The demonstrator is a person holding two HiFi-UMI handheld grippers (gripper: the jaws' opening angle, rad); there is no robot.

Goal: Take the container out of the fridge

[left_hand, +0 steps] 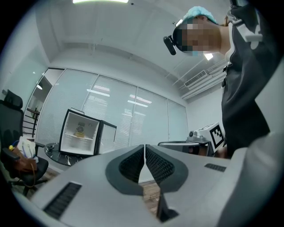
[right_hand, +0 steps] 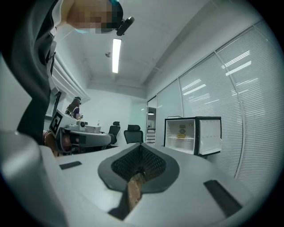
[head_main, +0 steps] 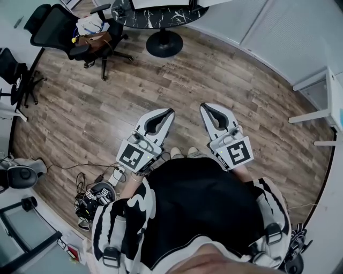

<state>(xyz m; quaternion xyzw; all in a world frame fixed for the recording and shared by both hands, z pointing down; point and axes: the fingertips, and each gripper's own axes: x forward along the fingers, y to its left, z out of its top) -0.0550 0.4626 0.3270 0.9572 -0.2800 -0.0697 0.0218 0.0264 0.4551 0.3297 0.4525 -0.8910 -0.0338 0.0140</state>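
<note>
A small black fridge [left_hand: 83, 133] stands with its door open on a dark marble table [left_hand: 55, 154], some way off. On its white shelf sits a small yellow container [left_hand: 80, 132]. The right gripper view shows the same fridge [right_hand: 193, 135] and container [right_hand: 180, 135]. Both grippers are held close to the person's body above the wooden floor. My left gripper [head_main: 170, 111] is shut and holds nothing, its ribbed pads meeting [left_hand: 144, 146]. My right gripper [head_main: 203, 107] is also shut and holds nothing [right_hand: 141, 145]. Neither is near the fridge.
A black office chair [head_main: 69, 29] with a bag on it stands at the far left, beside a round marble table [head_main: 161, 13]. Cables and devices [head_main: 96, 195] lie on the floor at my left. White furniture legs [head_main: 316, 115] stand at the right.
</note>
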